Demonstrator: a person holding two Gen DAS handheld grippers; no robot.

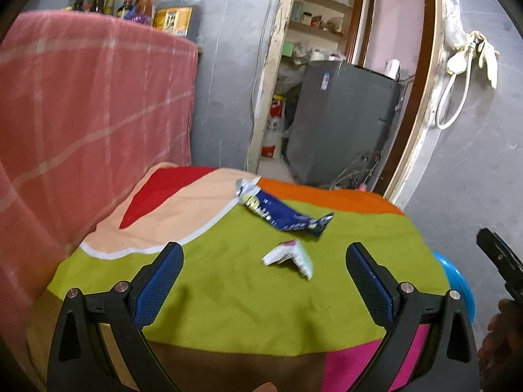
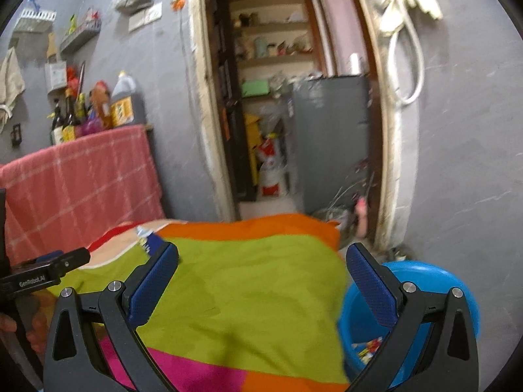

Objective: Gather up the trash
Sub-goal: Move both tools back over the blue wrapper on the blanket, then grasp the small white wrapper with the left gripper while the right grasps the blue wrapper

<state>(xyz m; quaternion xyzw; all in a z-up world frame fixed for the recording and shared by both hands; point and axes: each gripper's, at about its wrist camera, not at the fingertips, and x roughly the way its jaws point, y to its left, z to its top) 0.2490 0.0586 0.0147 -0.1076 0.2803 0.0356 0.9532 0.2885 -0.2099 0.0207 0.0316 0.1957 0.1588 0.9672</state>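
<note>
Above the cloth (image 1: 228, 294), left hand-held gripper (image 1: 264, 254) gapes.

Dim, flat indoor light, soft shadows, strong fisheye bending at dark edges, and motion blur throughout.

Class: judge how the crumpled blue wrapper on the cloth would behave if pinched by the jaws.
The blue wrapper looks thin and twisted, so probably floppy and very light. Its glossy film may slip. Lying flat on the soft cloth, it seems unlikely to roll.
</note>
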